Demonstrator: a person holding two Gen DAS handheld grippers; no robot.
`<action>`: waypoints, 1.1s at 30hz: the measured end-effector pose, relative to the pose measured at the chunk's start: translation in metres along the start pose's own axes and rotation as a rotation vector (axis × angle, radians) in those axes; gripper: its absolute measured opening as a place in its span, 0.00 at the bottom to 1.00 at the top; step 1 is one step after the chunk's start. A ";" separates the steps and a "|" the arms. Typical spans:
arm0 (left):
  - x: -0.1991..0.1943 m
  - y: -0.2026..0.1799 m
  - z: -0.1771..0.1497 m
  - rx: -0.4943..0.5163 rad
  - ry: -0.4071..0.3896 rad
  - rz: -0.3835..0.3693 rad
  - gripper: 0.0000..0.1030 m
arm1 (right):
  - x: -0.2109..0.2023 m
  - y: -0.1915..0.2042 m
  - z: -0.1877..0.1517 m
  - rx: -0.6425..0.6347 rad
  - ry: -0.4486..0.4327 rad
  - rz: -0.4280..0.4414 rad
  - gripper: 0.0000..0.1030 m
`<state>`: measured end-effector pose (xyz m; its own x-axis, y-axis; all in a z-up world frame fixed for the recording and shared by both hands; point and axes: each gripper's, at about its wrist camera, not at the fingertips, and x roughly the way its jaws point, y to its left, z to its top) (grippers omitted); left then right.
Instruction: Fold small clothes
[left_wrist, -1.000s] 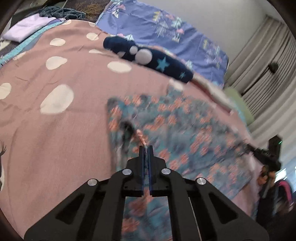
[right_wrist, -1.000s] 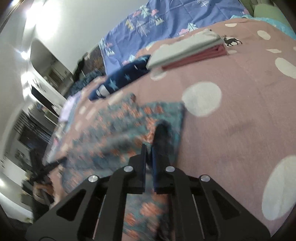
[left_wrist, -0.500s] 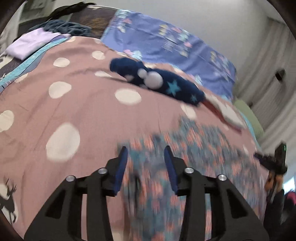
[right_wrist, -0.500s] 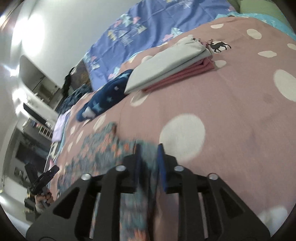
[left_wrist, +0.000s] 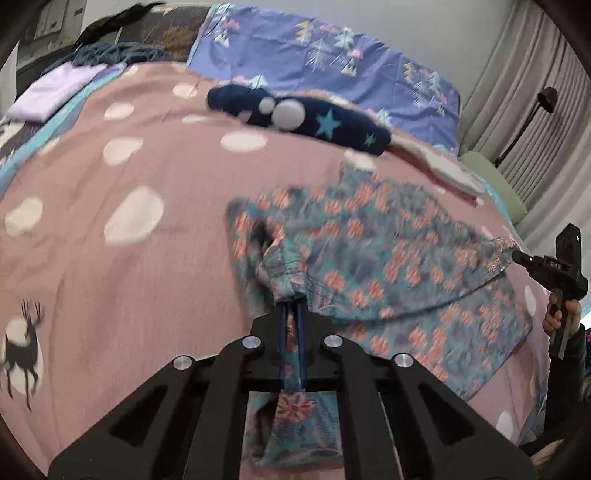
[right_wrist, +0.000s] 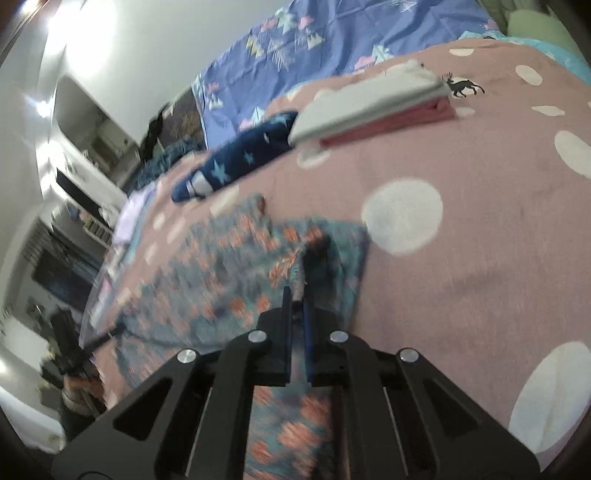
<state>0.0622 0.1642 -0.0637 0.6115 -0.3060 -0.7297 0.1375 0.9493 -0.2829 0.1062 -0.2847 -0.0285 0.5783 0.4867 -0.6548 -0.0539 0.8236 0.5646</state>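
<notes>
Progress: I judge the fold to be midway. One edge of the floral garment (left_wrist: 373, 266) is lifted off the bedspread (left_wrist: 122, 266) while a lower layer lies flat, so no finished fold shows yet. Laying the raised edge down, any further folds, and putting the piece with the folded stack (right_wrist: 373, 110) seem left to do.

Left jaws: my left gripper (left_wrist: 291, 317) is clenched on a bunched corner of the garment; cloth runs between the two fingers and hangs below them.

Right jaws: my right gripper (right_wrist: 297, 299) is likewise pinched tight on the opposite corner, cloth visible in the narrow slot.

Where the garment is: on the pink spotted bedspread, stretched between my two grippers. The navy star-print item (left_wrist: 299, 118) lies beyond it, towards the blue patterned bedding (left_wrist: 332, 59) at the head of the bed, apart from it.

How the garment looks: thin, limp teal fabric with coral flowers, sagging in a shallow curve between my grips, gathered where I hold it. Motion blur hides finer details such as seams.

Stack: grey and pink folded pieces, well beyond the garment on the bedspread.
</notes>
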 end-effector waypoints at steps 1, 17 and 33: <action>-0.001 -0.004 0.008 0.015 -0.010 0.001 0.04 | -0.001 -0.001 0.010 0.036 -0.018 0.023 0.05; 0.022 -0.008 0.011 0.090 0.113 0.036 0.05 | 0.050 -0.031 0.059 0.219 0.002 0.011 0.05; 0.025 -0.051 0.004 0.454 0.043 0.327 0.42 | 0.047 -0.016 0.044 0.100 0.011 -0.062 0.09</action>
<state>0.0735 0.1079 -0.0650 0.6475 0.0161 -0.7619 0.2736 0.9282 0.2521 0.1699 -0.2883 -0.0462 0.5694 0.4390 -0.6951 0.0636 0.8194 0.5696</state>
